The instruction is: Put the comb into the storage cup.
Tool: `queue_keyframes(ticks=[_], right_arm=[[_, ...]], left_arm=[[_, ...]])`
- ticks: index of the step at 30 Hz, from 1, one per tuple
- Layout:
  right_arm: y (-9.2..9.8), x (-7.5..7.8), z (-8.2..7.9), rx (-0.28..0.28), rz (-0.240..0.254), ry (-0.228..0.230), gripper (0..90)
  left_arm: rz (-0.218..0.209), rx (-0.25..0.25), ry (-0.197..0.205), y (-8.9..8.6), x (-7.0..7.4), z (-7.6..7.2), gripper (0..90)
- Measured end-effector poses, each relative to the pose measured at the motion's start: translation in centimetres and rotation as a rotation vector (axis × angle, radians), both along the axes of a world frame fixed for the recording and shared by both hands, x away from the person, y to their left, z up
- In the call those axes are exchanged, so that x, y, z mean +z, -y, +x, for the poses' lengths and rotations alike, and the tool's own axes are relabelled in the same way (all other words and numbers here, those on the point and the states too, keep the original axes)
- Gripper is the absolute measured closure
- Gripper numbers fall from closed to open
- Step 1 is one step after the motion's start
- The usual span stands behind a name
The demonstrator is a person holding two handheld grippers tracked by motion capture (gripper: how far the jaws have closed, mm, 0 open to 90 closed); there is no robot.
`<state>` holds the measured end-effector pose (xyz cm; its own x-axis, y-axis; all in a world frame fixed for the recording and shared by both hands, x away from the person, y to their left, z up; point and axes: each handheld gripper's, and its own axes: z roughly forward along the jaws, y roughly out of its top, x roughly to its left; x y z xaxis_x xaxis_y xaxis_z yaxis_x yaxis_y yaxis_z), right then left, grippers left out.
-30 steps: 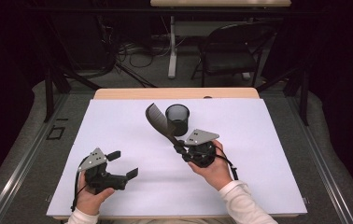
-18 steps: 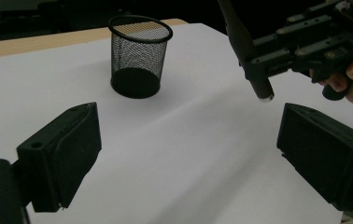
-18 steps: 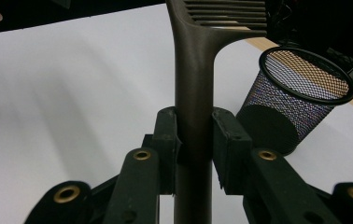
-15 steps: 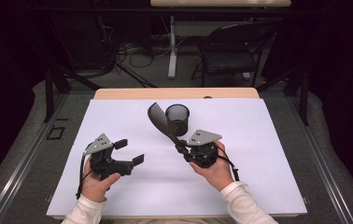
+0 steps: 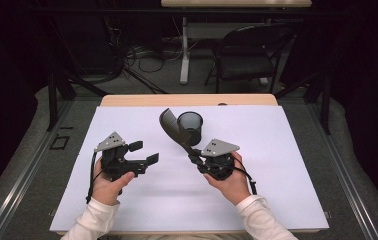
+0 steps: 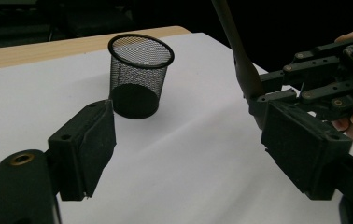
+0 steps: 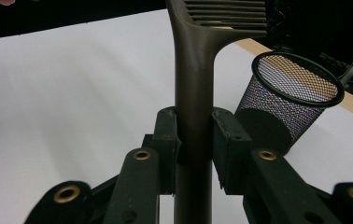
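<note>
- Slotted spatula, high view: I hold its handle clamped in my right tool, the slotted head raised and leaning toward the far left, just beside the black mesh cup that stands upright near the far middle of the white tabletop. My left tool hovers over the tabletop to the left, jaws spread wide and gripping nothing. Count here: one spatula, one cup, two tools.
- Left gripper view: my own jaws stand wide apart at the bottom corners, bare white tabletop between them. The one mesh cup sits ahead, upright and, as far as I can see, empty. At right the spatula's handle rises from my right tool.
- Right gripper view: both jaws press flat against the spatula's brown handle, the slots of the head at the top edge. The single cup lies ahead to the right, its mouth open and well clear of the head.
- My reading: this is the carry, spatula gripped and not yet in the cup. The next move calls for turning the piece upright over the cup's rim, lowering it in, and only then parting the jaws; the light cup could tip if knocked sideways.
</note>
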<state>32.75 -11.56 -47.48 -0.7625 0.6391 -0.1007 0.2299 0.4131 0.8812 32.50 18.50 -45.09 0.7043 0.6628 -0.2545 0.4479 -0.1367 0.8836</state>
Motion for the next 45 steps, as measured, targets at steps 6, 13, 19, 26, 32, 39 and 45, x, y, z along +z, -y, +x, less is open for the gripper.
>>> queue_keyframes(ticks=[6, 13, 19, 26, 32, 39, 45], right_arm=[[0.0, -0.1, -0.1, -0.002, -0.001, 0.008, 72.9], [-0.1, -0.2, -0.1, -0.007, -0.006, 0.022, 72.9], [-0.2, -0.3, -0.2, -0.008, -0.006, 0.027, 72.9], [-0.2, -0.3, -0.3, -0.008, -0.004, 0.028, 72.9], [-0.2, -0.3, -0.3, -0.006, -0.004, 0.032, 72.9], [-0.3, -0.3, -0.3, -0.005, -0.004, 0.033, 72.9], [-0.3, -0.3, -0.4, -0.004, -0.002, 0.038, 72.9]], left_arm=[[-0.031, -0.007, 0.002, 0.0, 0.8, 0.2, 28.2], [-0.046, -0.001, -0.012, 0.0, 1.4, 0.4, 38.5], [-0.041, 0.002, -0.014, 0.1, 1.8, 0.5, 41.3], [-0.038, 0.008, -0.033, 0.3, 2.0, 0.8, 40.9], [-0.069, 0.03, -0.052, 0.4, 2.2, 0.9, 42.6], [-0.086, 0.041, -0.054, 0.7, 2.7, 1.1, 43.9], [-0.095, 0.041, -0.068, 0.8, 2.9, 1.3, 44.6]])
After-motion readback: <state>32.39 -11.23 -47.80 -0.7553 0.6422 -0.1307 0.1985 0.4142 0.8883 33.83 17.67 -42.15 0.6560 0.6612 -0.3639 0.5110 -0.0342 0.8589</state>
